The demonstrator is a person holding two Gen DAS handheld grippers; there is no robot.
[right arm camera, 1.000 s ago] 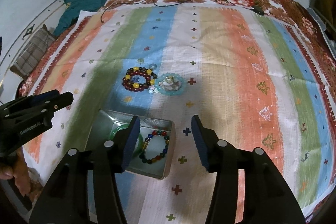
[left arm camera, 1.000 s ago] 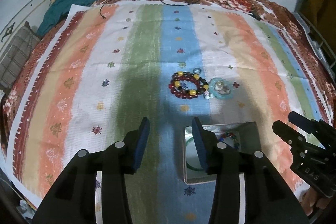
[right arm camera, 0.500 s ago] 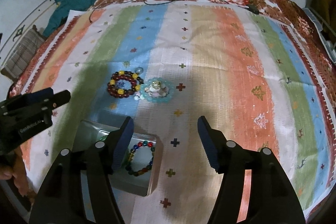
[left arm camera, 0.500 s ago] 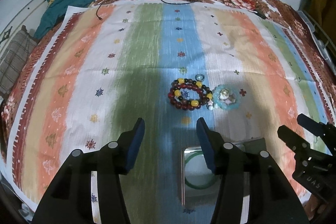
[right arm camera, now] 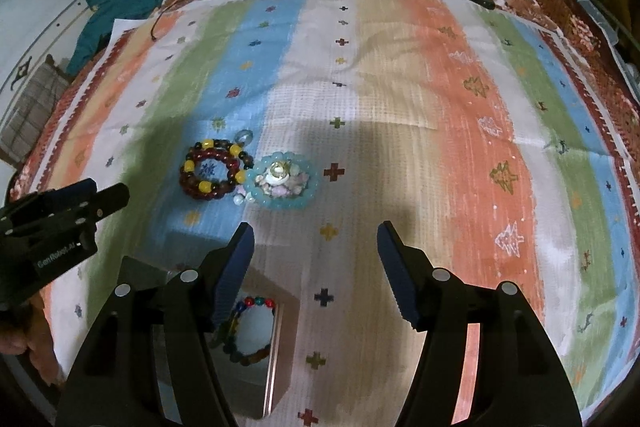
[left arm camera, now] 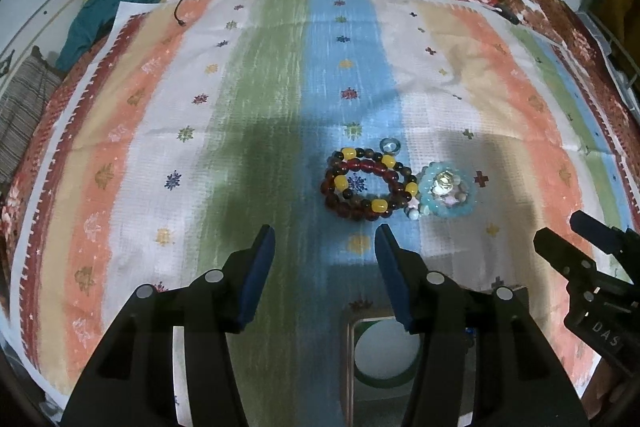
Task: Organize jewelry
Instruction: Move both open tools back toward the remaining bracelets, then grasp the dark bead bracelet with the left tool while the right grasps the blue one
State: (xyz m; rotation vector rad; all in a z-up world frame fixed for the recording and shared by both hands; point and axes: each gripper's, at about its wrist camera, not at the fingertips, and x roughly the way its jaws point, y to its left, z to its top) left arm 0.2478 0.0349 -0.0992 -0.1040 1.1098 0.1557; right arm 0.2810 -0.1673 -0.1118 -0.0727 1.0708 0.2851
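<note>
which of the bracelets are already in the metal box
The green bangle and the multicolour bead bracelet lie in the metal box. The dark red and yellow bead bracelet and light blue one remain on the cloth.

Red bracelet (left arm camera: 367, 185): dark red and brown beads with some yellow ones, looped double, lying flat just ahead of the left jaws, ahead-left of the right jaws.
Ring (left arm camera: 390, 145): small, pale blue-grey, flat, touching the far edge of the red bracelet.
Blue bracelet (right arm camera: 282, 181): light blue beads in a circle, small pale pieces inside, flat, just right of the red bracelet.
Box (right arm camera: 276, 339): metal, open, under the jaws.
Green bangle (left arm camera: 384, 355): flat in the box.
Colour bracelet (right arm camera: 250, 327): mixed beads, in the box, behind the right gripper's left jaw.
</note>
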